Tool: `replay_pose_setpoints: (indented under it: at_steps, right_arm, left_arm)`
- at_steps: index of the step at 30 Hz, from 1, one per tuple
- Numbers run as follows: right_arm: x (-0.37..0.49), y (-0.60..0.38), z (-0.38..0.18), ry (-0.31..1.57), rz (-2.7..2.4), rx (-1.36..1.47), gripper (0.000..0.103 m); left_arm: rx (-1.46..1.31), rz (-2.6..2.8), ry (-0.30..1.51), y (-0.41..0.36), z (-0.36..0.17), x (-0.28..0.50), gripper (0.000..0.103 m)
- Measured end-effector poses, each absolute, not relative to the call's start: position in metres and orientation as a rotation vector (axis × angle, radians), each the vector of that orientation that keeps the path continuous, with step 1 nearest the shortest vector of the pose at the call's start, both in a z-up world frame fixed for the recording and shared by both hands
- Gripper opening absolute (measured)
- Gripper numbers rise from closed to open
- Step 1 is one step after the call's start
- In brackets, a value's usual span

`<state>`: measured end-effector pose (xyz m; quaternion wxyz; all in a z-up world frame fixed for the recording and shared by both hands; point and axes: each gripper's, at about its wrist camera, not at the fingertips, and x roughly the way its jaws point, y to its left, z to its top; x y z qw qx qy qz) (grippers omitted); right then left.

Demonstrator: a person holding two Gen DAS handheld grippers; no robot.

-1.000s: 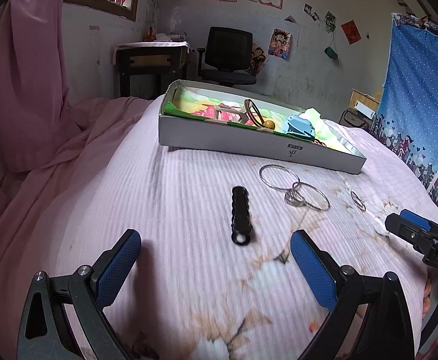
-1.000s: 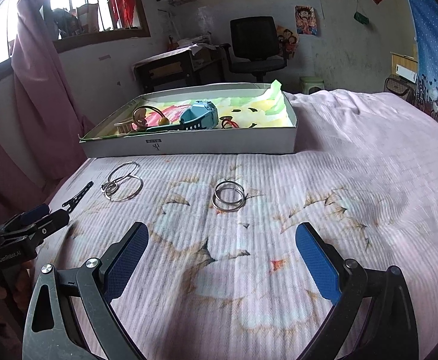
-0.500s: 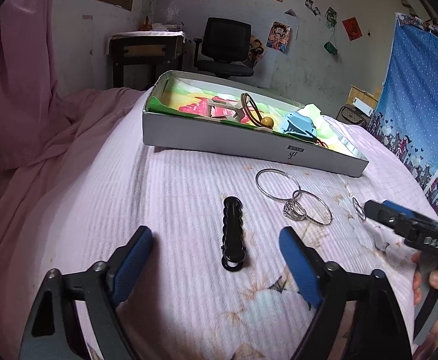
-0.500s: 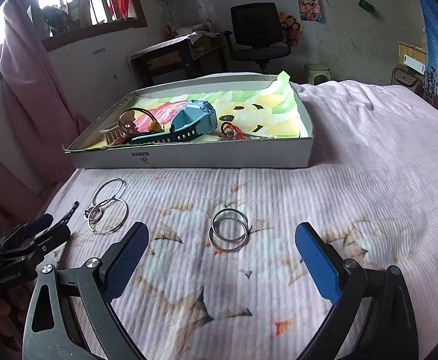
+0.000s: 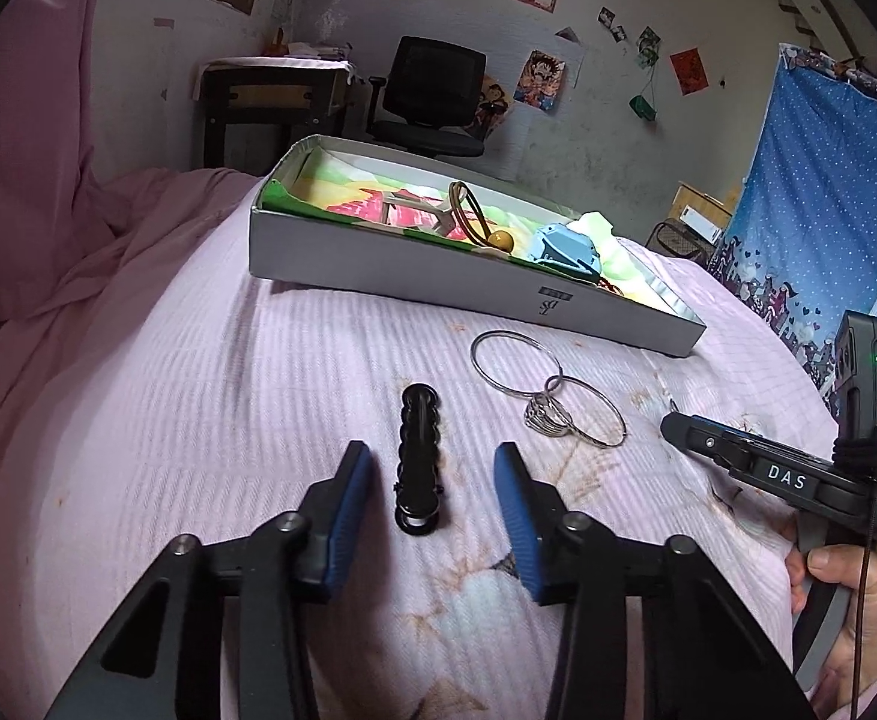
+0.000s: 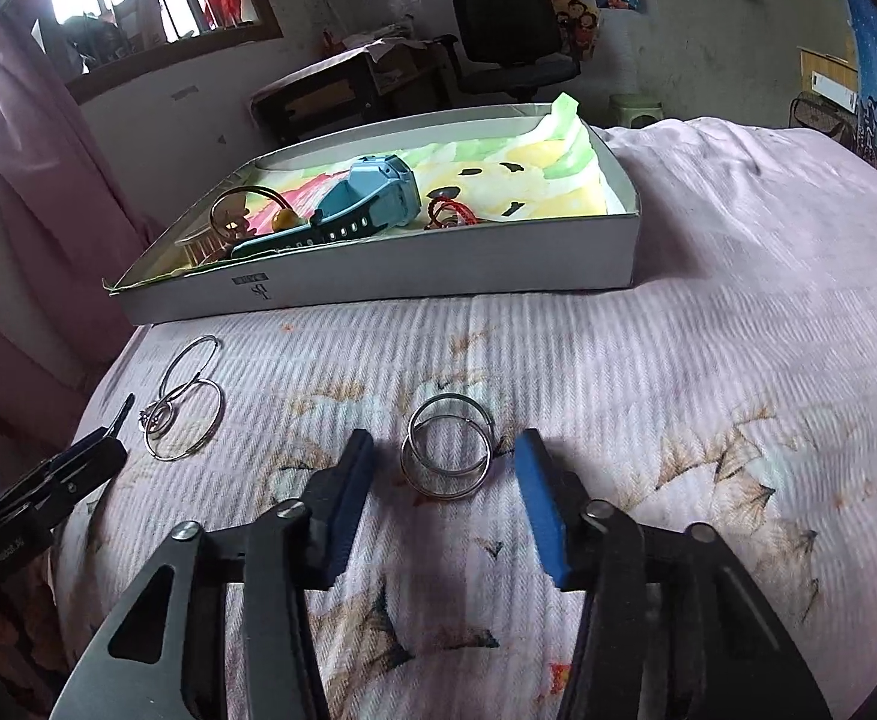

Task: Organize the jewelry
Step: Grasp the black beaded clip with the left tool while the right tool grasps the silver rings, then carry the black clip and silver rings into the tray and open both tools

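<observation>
A black beaded hair clip (image 5: 418,456) lies on the pink bedspread. My left gripper (image 5: 432,483) is open, its blue pads on either side of the clip's near half, not touching it. A pair of silver hoop rings (image 6: 445,447) lies between the pads of my open right gripper (image 6: 443,468). Two larger linked silver hoops (image 5: 543,387) with a small ornament lie to the clip's right; they also show in the right wrist view (image 6: 183,402). A white tray (image 5: 378,267) behind holds a blue watch (image 6: 372,201), a bangle and other pieces.
The bed drops off on the left under a pink curtain (image 5: 24,138). A desk (image 5: 270,102) and black office chair (image 5: 432,102) stand behind the tray. A blue patterned cloth (image 5: 822,204) hangs at the right.
Both grippers have moved forward and down and narrowed. The left now straddles the black clip and the right now straddles the pair of silver rings.
</observation>
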<state>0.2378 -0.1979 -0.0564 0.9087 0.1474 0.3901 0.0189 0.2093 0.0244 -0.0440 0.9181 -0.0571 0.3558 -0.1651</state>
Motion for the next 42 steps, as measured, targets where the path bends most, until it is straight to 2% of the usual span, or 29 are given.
replay_pose_setpoints:
  at_steps: [2, 8, 30, 42]
  right_arm:
    - [0.238, -0.198, -0.058, 0.805, 0.041, 0.306, 0.028]
    - [0.233, -0.198, -0.057, 0.790, 0.049, 0.311, 0.028]
    - [0.206, -0.179, -0.032, 0.652, 0.108, 0.192, 0.027]
    - [0.231, -0.189, 0.007, 0.571, 0.105, 0.175, 0.027]
  left_arm:
    - [-0.128, -0.337, 0.734, 0.024, -0.044, 0.208, 0.033]
    - [-0.149, -0.311, 0.732, 0.026, -0.045, 0.204, 0.015]
    - [-0.115, -0.352, 0.684, 0.004, -0.025, 0.192, 0.014]
    - [-0.142, -0.333, 0.597, 0.009, 0.012, 0.234, 0.014]
